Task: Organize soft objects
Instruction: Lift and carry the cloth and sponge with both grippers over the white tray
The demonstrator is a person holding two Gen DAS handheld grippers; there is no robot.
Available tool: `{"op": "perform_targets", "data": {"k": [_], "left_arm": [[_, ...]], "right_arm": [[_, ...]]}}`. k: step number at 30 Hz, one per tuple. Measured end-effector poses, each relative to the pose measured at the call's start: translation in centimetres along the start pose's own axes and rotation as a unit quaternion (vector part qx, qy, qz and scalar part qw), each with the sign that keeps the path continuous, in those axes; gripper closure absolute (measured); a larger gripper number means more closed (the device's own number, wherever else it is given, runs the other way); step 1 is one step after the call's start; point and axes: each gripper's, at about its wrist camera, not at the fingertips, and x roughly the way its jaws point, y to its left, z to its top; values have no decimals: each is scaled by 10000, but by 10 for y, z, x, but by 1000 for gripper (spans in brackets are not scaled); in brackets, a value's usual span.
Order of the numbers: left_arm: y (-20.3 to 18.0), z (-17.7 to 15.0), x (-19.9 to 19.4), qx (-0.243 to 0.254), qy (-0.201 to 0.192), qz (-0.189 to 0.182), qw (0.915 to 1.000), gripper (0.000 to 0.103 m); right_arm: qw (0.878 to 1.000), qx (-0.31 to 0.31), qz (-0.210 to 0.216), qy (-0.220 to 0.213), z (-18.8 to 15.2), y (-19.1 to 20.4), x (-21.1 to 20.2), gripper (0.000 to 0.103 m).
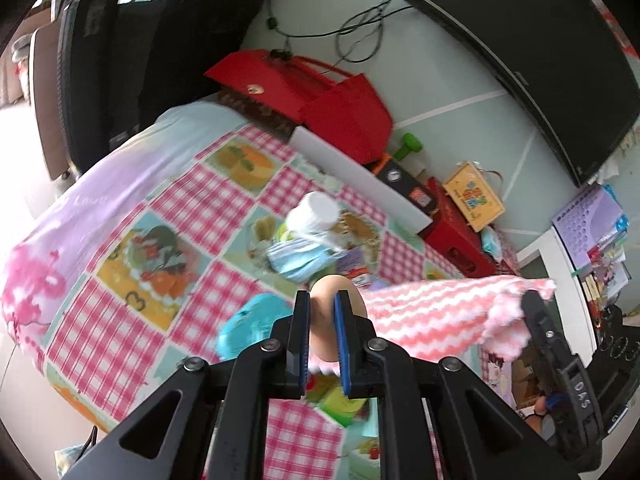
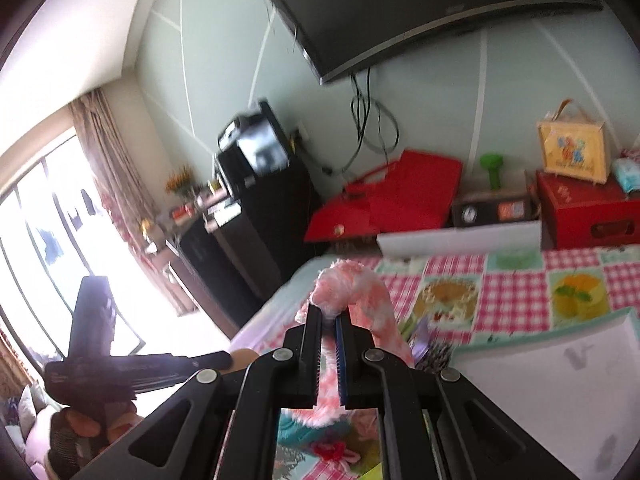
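A pink and white zigzag fuzzy cloth is stretched in the air between my two grippers above a checked bed cover. My left gripper is shut on one corner of the cloth. My right gripper is shut on the other corner; it also shows at the right of the left wrist view. A blue soft toy lies on the cover under the cloth. A pale blue soft bundle lies in the middle of the bed.
A white-capped bottle lies by the bundle. A white board, red bags and a red crate stand at the bed's far edge. A black cabinet stands left, a TV hangs above.
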Motion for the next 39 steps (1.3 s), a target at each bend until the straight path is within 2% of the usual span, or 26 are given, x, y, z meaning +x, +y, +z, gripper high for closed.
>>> {"op": "perform_targets", "data": {"k": [4,9,15,21,28,39], "left_arm": [[-30,3,-1,235,-43,-180,9996,91],[-73,2,5,602,-29,-460,9971,91],[-115,-7,22,922,43,-728,9931,91],[-149,-19,51,1160,284,-897,9888,91],[-170,-36,88,1277,620,-961,9852,91],[-167,-60,148,1218,1080,-869,9828,91]], "right_arm": [[9987,44,-128,-489,14,-6,-39,96],[9934,13,-682,-921,26,-22,-81,96],[9825,244,-1431,-1166,31,-54,-117,96],[9662,444,-2173,-1312,32,-84,-144,96],[9509,703,-2752,-1231,27,-116,-156,96],[9366,699,-3367,-671,12,-139,-132,96]]}}
